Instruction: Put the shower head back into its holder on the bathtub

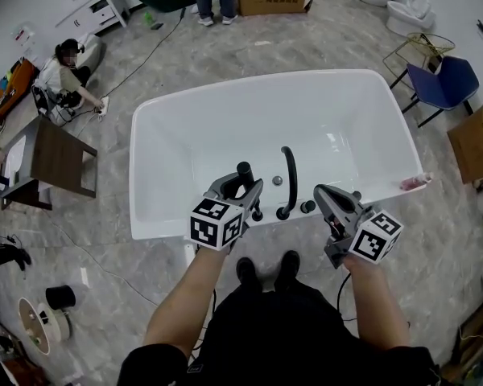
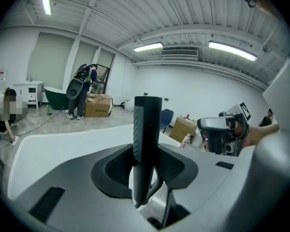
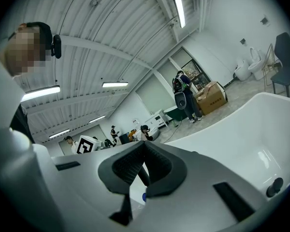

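Left gripper (image 2: 146,172) clamped on black shower head (image 2: 146,129), handle upright between the pads; left forearm stretched forward, gripper tipped slightly down, holding the shower head just above the near rim of the white bathtub (image 1: 169,135), close beside the black curved spout (image 1: 290,175) on its left. Right gripper (image 3: 144,149) pinched together with nothing between the pads, roughly level, forearm forward, on the other side of the spout, over the same rim and apart from the left one.
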Tool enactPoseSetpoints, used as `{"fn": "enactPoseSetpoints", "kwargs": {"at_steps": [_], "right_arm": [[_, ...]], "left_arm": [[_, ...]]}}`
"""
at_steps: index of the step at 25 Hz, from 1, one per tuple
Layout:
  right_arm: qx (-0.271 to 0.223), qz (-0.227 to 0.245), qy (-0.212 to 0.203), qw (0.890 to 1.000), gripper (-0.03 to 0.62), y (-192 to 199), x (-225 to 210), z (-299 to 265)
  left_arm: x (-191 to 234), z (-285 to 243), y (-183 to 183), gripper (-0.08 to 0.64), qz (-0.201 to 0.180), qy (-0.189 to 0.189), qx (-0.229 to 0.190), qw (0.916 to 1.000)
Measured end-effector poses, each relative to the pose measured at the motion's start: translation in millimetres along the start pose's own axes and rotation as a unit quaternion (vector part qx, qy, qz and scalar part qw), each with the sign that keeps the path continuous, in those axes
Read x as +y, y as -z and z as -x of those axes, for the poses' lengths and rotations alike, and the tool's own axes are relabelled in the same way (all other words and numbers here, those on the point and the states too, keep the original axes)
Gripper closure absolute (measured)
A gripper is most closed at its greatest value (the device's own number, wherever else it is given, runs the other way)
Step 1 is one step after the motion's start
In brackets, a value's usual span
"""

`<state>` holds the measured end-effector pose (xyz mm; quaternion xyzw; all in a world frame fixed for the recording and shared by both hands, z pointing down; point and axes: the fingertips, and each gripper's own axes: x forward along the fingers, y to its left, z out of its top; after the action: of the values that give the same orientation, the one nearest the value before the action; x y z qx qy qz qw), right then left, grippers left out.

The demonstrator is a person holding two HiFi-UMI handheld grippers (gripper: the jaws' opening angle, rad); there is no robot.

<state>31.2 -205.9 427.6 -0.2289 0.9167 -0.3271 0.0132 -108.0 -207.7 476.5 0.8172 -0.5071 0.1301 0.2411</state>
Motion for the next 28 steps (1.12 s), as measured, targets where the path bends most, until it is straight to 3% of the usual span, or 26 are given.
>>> {"fn": "enactPoseSetpoints", "kwargs": {"at_steps": [13, 28], "right_arm": [[0.009, -0.03, -0.006, 0.999, 0.577, 21.5, -9.7, 4.9], [0.009, -0.059, 0.015, 0.998, 0.577, 37.2, -27.0, 21.5]], "left_arm": [[-1.0, -20.4, 63.7, 0.41, 0.016, -0.027, 0.079, 0.9964], [1.4, -38.4, 131.5, 0.408, 0.015, -0.045, 0.162, 0.9856]]}}
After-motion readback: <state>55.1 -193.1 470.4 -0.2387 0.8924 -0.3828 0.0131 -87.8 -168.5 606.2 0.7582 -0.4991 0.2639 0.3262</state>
